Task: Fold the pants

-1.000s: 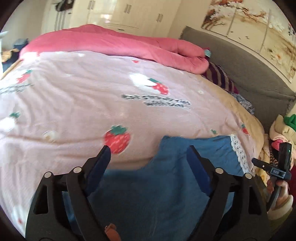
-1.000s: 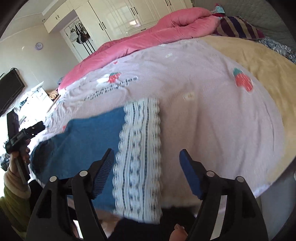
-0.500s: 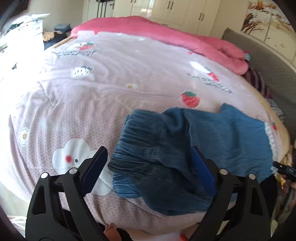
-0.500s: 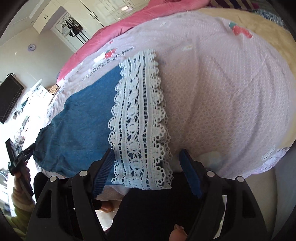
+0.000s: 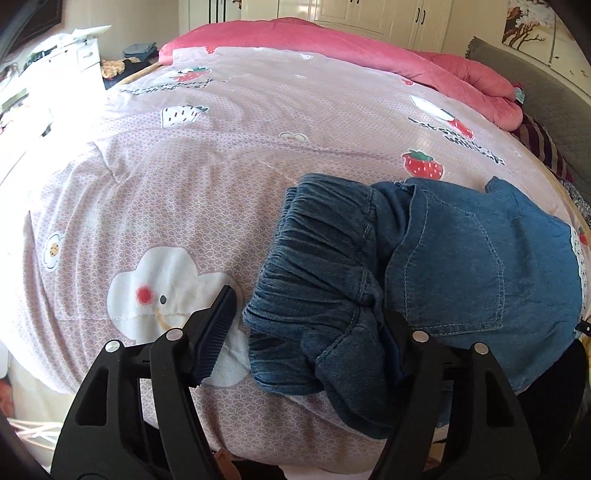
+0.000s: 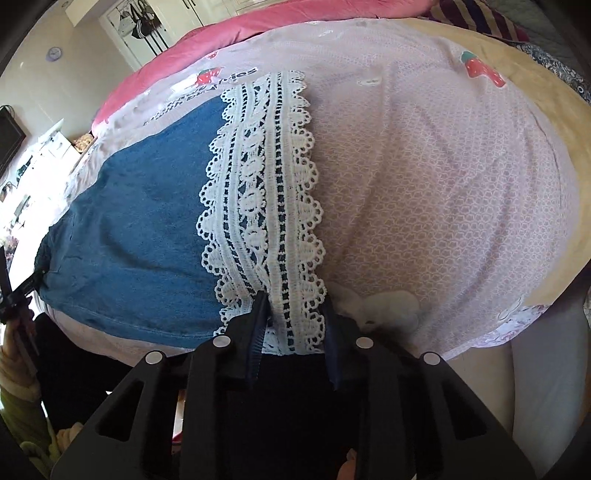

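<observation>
The pants (image 5: 454,266) lay near the front edge of the bed (image 5: 229,206), spread sideways: the gathered waistband (image 5: 317,258) lay toward the left gripper (image 5: 306,332), the lace hem (image 6: 266,206) toward the right gripper (image 6: 293,325).

Left gripper: jaws wide open, straddling the bunched waistband corner. One pad rested over the bedspread just beside the denim; the other was partly hidden behind a fold of cloth. Nothing was clamped.

Right gripper: jaws narrowed around the near end of the lace hem, with lace lying between the pads. Whether the pads pressed the cloth or only bracketed it could not be told.

Step in hand, as judged: taking hold of both ends of the garment ahead of a fold. No fold appeared complete; the waistband end was rumpled and hung slightly over the bed edge.

Next move, as judged: the left jaws would need to shut on the waistband corner through all layers. Both ends would then need to rise together to keep the denim taut.

Surface: a soft pink quilted bedspread with strawberry prints. It would give under pressure.

Room: a rolled pink duvet (image 5: 369,44) lay along the far side, with pale wardrobes (image 5: 369,14) behind and a grey headboard (image 5: 535,85) to the right.
</observation>
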